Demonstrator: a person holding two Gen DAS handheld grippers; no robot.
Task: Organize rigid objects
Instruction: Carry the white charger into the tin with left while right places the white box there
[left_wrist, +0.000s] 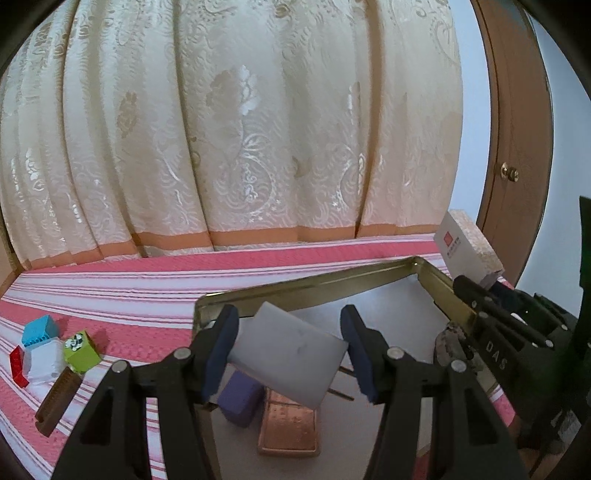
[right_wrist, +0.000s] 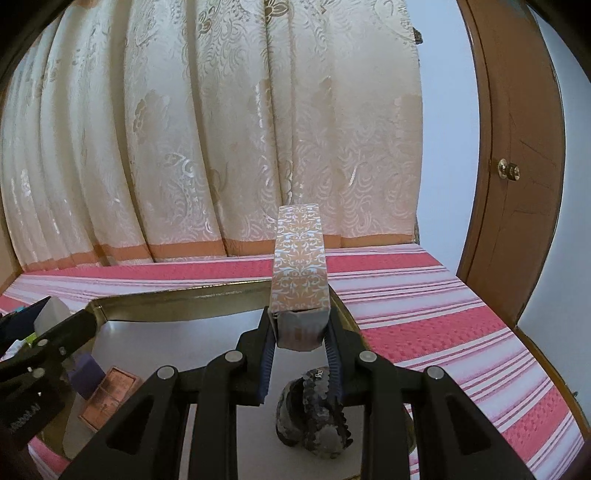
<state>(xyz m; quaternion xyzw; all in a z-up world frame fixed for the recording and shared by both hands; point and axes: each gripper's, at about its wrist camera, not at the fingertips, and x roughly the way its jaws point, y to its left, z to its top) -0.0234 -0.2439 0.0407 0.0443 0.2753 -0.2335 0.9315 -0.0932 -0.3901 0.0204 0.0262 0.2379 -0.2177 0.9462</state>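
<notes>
Over the tray (left_wrist: 373, 275), my left gripper (left_wrist: 290, 352) grips a plain grey slab (left_wrist: 291, 352), tilted, its left end against the left pad; at the right pad I can't tell if it touches. My right gripper (right_wrist: 300, 341) is clamped on a patterned box (right_wrist: 299, 273), which points away from the camera, its near end between the pads.

Tray sits on a pink-and-white striped cloth (left_wrist: 110, 288), gold rim, pale floor. Inside: purple block (left_wrist: 240, 402) just beside a copper-coloured tin (left_wrist: 290, 428), both under the slab in the left view.

Left view only:
- cluster on the cloth left of the tray: blue cube (left_wrist: 38, 329), white block (left_wrist: 44, 360), green cube (left_wrist: 80, 350), red piece (left_wrist: 16, 363), brown bar (left_wrist: 57, 402). Blocks packed tight; can't tell which ones touch.
- white face of the box (left_wrist: 461, 251) with a red square, seen from the side past the tray's far right corner, and the right gripper's side marked "DAS".

Right view only:
- dark scalloped clip (right_wrist: 314, 413) on the tray floor, directly below my right gripper. In the left view only a sliver shows behind the rim.
- box's orange-and-white scroll pattern.
- left gripper's arm entering from the left with the slab's white corner.

Behind everything: cream curtain (right_wrist: 207, 129), brown door (right_wrist: 517, 166) with a brass knob on the right.
</notes>
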